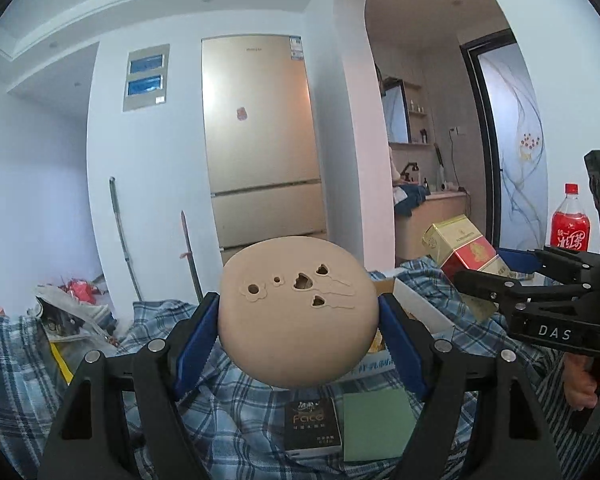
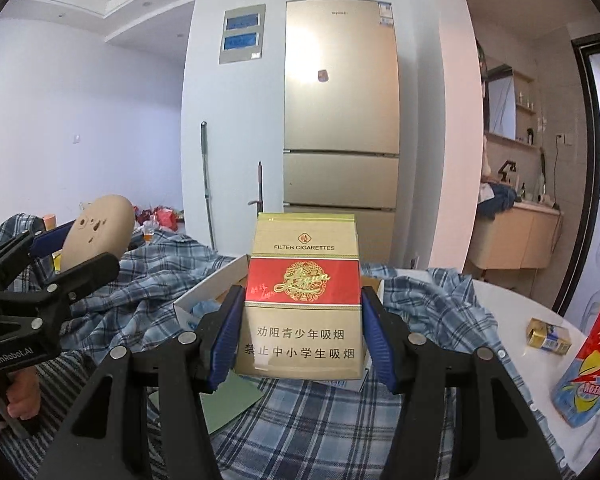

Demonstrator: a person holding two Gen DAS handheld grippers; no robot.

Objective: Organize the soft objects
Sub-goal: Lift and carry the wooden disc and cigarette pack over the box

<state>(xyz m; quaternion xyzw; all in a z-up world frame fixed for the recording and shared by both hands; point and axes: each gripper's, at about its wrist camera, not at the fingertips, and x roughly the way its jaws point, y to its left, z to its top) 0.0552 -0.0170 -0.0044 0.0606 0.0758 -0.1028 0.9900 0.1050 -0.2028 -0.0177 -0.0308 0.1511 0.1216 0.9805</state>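
Two items are lifted but not yet placed: the left gripper [image 1: 298, 320] clamps a beige perforated pebble-shaped object [image 1: 298, 312], the right gripper [image 2: 300, 336], at its three o'clock, pinches a cigarette pack [image 2: 302, 300], above the plaid cloth [image 2: 140, 300].

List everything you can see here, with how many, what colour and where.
Round beige holed object: one, in left hand-held gripper.
Cigarette carton: one, gold and red, in right hand-held gripper.
Plaid cloth: one, blue and white, across the table.
Green sheet: one, on cloth.
Dark box: one, beside the sheet.
Iced tea bottle: one, red, far right.
Small gold pack: one, on white tabletop.
Fridge: one, gold, back wall.
Left hand-held gripper, right hand-held gripper: black, blue pads.
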